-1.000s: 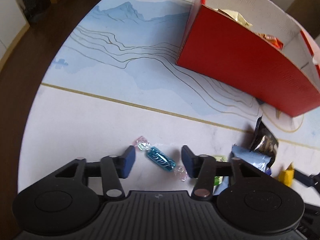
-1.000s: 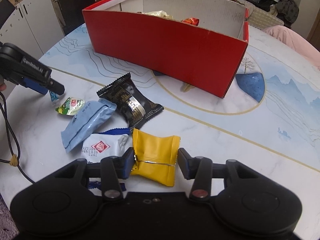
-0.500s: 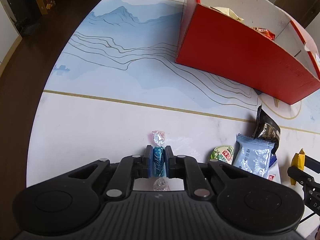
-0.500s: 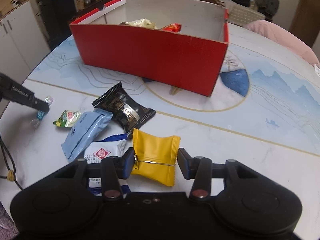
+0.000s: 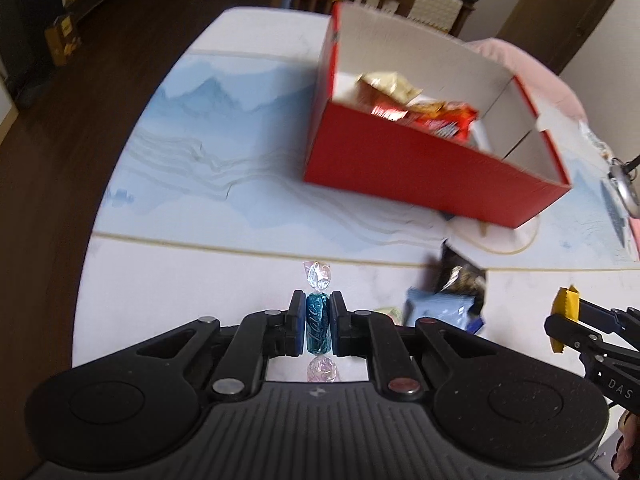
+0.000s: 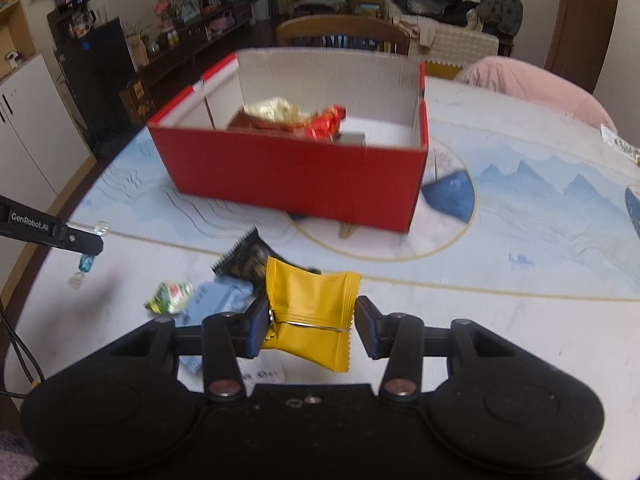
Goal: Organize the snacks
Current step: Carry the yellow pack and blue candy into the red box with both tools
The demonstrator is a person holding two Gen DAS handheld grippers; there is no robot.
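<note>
Both tools clamped and clear of the counter (image 6: 520, 340): left tool (image 5: 316, 328) on blue candy (image 5: 318, 326), right tool (image 6: 310, 326) on yellow packet (image 6: 312, 308); red box (image 6: 288, 176) ahead, right nearer.

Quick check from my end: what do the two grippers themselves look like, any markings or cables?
Both are black plastic with blue pads and silver or reddish rivets. The left gripper reads "GenRobot.AI" on its side; a black cable with a yellow tie hangs below it. The right gripper shows the letters "DAS".
</note>
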